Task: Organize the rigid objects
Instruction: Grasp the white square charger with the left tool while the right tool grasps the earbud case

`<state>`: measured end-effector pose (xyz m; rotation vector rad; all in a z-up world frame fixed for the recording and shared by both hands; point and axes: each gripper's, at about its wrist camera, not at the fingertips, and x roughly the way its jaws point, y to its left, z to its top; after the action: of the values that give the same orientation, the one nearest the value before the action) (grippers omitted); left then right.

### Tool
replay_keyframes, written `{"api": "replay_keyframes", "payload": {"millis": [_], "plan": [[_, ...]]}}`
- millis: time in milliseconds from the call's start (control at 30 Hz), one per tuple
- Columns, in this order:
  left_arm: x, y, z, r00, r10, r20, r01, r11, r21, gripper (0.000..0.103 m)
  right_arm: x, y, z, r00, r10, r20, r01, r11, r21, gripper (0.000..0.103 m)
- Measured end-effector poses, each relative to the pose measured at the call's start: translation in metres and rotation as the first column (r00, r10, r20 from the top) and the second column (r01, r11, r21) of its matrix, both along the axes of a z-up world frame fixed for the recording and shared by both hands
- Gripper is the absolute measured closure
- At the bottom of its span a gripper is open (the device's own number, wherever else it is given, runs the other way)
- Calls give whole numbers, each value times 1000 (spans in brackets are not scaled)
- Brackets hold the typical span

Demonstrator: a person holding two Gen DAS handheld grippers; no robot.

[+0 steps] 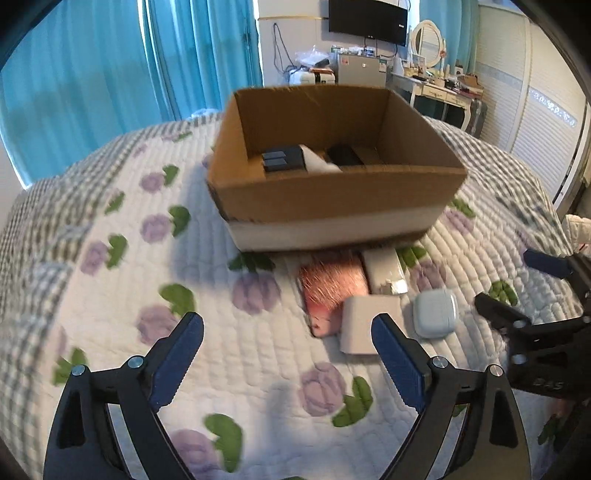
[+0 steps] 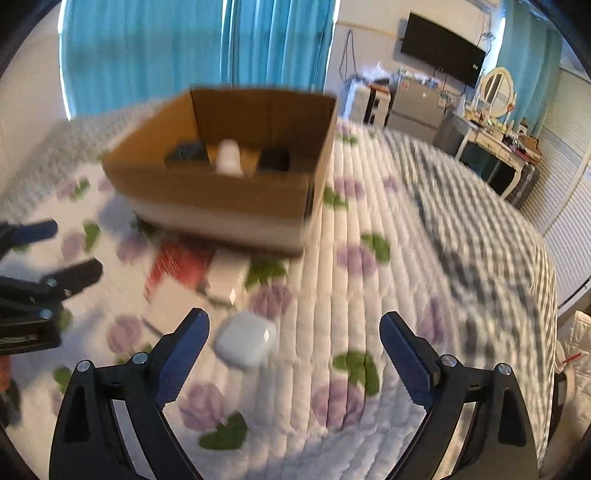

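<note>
An open cardboard box (image 1: 332, 192) stands on the bed and holds two dark items (image 1: 282, 158) and a white one (image 1: 317, 162). In front of it lie a red phone-like slab (image 1: 330, 284), a white box (image 1: 384, 271), a white block (image 1: 364, 325) and a white earbud case (image 1: 436, 312). My left gripper (image 1: 288, 349) is open and empty above the quilt, left of the block. My right gripper (image 2: 295, 349) is open and empty; the earbud case (image 2: 245, 341) lies just inside its left finger. The box (image 2: 229, 195) is blurred in the right wrist view.
A quilted bedspread (image 1: 147, 258) with purple flowers covers the bed. Blue curtains (image 1: 110, 74) hang behind. A TV (image 1: 367, 16), a small fridge (image 1: 360, 68) and a dressing table (image 1: 439, 85) stand at the far wall. A wardrobe (image 1: 535, 122) is at the right.
</note>
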<state>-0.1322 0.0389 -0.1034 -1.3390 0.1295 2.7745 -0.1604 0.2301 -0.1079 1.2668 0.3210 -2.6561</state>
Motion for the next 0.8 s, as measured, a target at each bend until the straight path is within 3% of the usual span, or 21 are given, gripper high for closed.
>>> {"api": "replay_keyframes", "payload": {"millis": [200, 400, 600, 700, 767, 800], "plan": [[-3, 26, -28, 998, -43, 36, 43, 999, 4, 9, -13, 16, -32, 990, -89, 112, 90, 996, -7, 9], [-18, 47, -54, 993, -58, 100, 59, 998, -12, 9, -13, 28, -34, 985, -129, 118, 134, 991, -30, 9], [-26, 57, -65, 990, -79, 115, 81, 997, -5, 11, -16, 28, -34, 984, -135, 119, 138, 990, -16, 9], [-28, 61, -71, 989, -90, 121, 93, 995, -26, 21, -19, 28, -34, 982, -142, 121, 146, 989, -18, 9], [-25, 62, -69, 989, -113, 97, 116, 993, -28, 38, -20, 28, -35, 981, -149, 123, 152, 988, -20, 9], [-23, 62, -66, 989, -123, 87, 125, 992, -18, 53, -21, 28, -35, 981, -151, 123, 154, 988, -21, 9]]}}
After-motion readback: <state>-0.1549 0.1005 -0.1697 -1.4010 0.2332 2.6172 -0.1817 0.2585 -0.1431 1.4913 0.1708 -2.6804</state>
